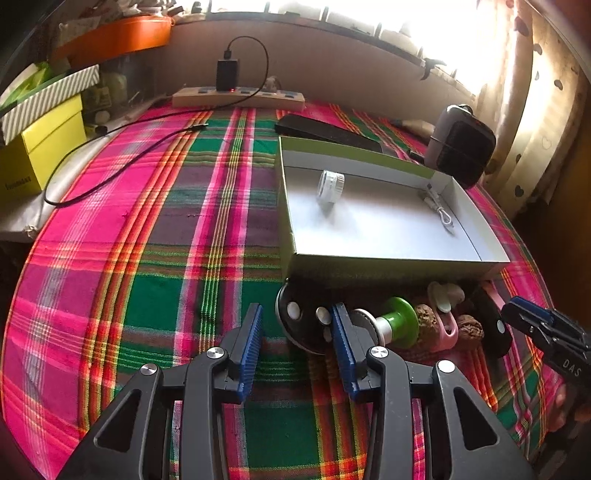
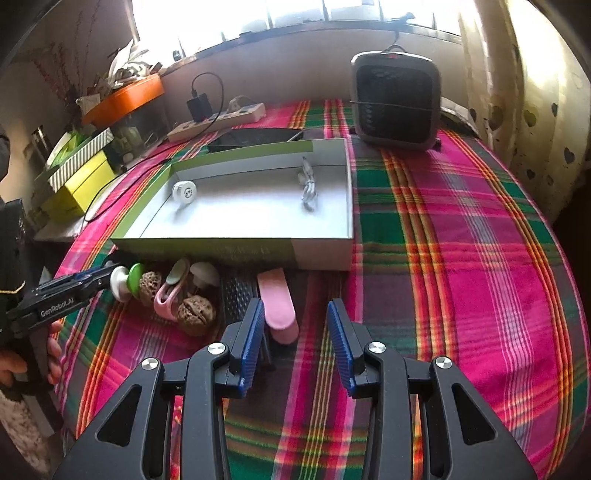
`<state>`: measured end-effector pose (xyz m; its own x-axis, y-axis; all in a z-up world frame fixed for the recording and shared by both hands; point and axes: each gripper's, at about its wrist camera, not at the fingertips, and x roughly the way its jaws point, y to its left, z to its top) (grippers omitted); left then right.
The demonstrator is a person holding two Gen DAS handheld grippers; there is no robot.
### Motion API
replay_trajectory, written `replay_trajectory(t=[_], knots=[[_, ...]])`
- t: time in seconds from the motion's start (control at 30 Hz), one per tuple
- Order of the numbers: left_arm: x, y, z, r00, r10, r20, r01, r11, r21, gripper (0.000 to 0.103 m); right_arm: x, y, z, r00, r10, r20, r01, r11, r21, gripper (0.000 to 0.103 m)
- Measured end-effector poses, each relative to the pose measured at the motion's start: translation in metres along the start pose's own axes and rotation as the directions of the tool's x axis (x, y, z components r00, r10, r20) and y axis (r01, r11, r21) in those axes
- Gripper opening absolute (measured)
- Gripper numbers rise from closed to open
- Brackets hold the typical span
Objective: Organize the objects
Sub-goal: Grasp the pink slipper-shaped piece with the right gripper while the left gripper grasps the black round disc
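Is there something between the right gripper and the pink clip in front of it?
Nothing visible blocks it. The right gripper is open, and the pink clip lies on the cloth just ahead of its left finger, in front of the box.

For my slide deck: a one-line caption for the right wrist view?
Open right gripper hovers beside a pink clip, before a shallow box holding a white cable.

Strong daylight floods in from the blown-out window (image 1: 406, 22) along the back wall, washing out all detail there. The open white cardboard box (image 2: 258, 214) glares softly and shadows the clutter before it. Fisheye curvature bends the plaid tablecloth (image 1: 147, 258); corners vignette black.
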<state>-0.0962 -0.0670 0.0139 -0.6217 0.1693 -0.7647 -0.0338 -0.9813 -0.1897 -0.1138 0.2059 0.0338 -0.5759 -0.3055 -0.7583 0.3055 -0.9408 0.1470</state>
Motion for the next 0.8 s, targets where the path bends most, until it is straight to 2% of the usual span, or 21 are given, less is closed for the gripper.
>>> replay_trajectory(t=[0.3,0.8], knots=[[0.001,0.001,0.001,1.000,0.001,0.000,-0.001,1.000,0.000,0.036,0.008,-0.006,0.005,0.998,-0.058,-0.021,0.057,0.998,-0.030,0.037],[0.005,-0.003,0.004,1.000,0.017,-0.005,-0.017,1.000,0.016,0.036,0.019,-0.001,0.012,0.999,0.006,-0.044,-0.009,0.998,-0.063,0.037]])
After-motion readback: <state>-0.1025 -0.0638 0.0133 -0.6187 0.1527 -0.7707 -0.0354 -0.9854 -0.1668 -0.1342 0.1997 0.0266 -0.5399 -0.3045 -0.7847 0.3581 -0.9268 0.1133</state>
